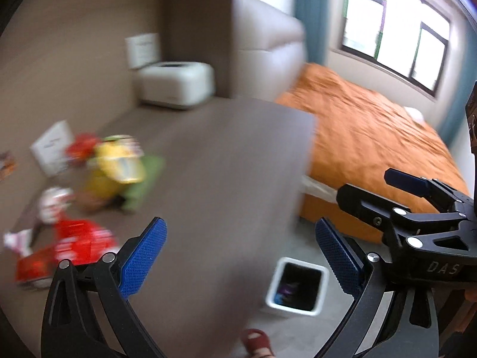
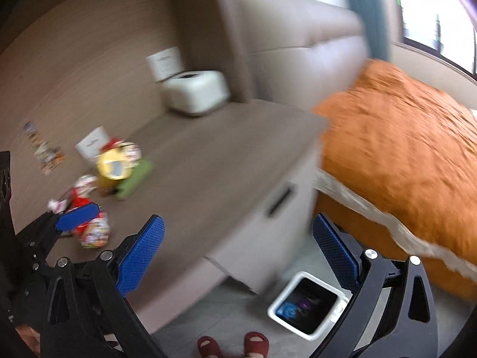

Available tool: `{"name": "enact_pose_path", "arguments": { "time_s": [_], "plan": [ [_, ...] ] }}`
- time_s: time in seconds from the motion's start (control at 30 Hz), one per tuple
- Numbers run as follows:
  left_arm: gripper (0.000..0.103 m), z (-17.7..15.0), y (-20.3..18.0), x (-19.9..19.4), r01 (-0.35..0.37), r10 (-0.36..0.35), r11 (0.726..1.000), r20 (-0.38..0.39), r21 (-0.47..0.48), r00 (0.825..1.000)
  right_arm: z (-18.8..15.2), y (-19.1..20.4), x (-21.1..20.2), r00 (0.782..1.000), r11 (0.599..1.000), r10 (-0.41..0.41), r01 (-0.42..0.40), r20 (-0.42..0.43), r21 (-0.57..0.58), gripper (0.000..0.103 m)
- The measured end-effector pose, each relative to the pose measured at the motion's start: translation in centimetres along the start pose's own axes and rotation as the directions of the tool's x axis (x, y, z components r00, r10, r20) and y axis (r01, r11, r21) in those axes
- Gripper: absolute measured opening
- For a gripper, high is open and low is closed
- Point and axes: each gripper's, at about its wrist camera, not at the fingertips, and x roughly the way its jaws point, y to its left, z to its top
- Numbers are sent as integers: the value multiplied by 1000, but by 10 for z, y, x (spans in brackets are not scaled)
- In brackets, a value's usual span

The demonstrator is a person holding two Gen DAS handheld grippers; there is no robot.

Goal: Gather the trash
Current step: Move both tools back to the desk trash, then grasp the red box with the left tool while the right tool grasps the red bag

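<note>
— Both grippers are empty, right? Left gripper (image 1: 238,256) has its blue pads (image 1: 140,259) spread wide with nothing between them, and the right gripper (image 2: 238,256) stands just the same, jaws well apart.

— Yes. And the right one shows at the right edge of the left wrist view, above the floor beside the bed, also gaping. So where is the trash?

— Still on the tabletop (image 1: 214,161), bunched toward its left side: a yellow packet (image 1: 116,164) with a green wrapper (image 1: 143,179) just beside it, a red wrapper (image 1: 77,244) nearer the camera, and a red-and-white piece (image 1: 53,203) between them. All are blurred, so I cannot read any labels.

— And the bin?

— A white bin (image 2: 301,301) stands on the grey floor below the tabletop's near corner, close to the bed. Something blue and something purple lie inside it.

— What else is around?

— A white card (image 1: 52,149) stands behind the yellow packet, a white box-shaped appliance (image 1: 179,85) sits at the far end of the tabletop, an orange bedspread (image 1: 372,140) covers the bed to the right, and a window (image 1: 396,35) with teal curtains is beyond it. Red slippers (image 2: 232,344) on the person's feet show at the bottom edge.
</note>
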Motion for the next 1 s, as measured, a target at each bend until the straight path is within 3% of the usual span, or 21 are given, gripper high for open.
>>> {"name": "enact_pose_path", "arguments": {
  "time_s": [0.17,0.27,0.37,0.47,0.7,0.83,1.0],
  "plan": [
    [98,-8,67,-29,-103,106,989,27,-104,994,18,66,17,988,985,150,-152,-25,-82,99],
    [98,-19,103,-45,-203,209,970,33,-132,977,20,105,23,978,967,201,-206,-50,-153,99],
    [98,-32,146,-51,-274,276,940,-14,-202,961,18,134,34,971,948,223,-236,-85,-215,99],
    [98,-46,183,-54,-340,337,904,-58,-260,940,10,154,38,976,932,194,-216,-101,-292,99],
    [98,-60,217,-31,-329,301,896,-138,-299,944,-7,191,62,971,899,157,-217,-182,-381,99],
    [98,-64,224,-8,-360,311,896,-211,-260,927,-16,209,76,967,884,141,-220,-213,-412,99],
    [98,-68,239,3,-336,274,901,-239,-276,932,-21,226,96,967,877,112,-205,-229,-435,99]
  ]
}}
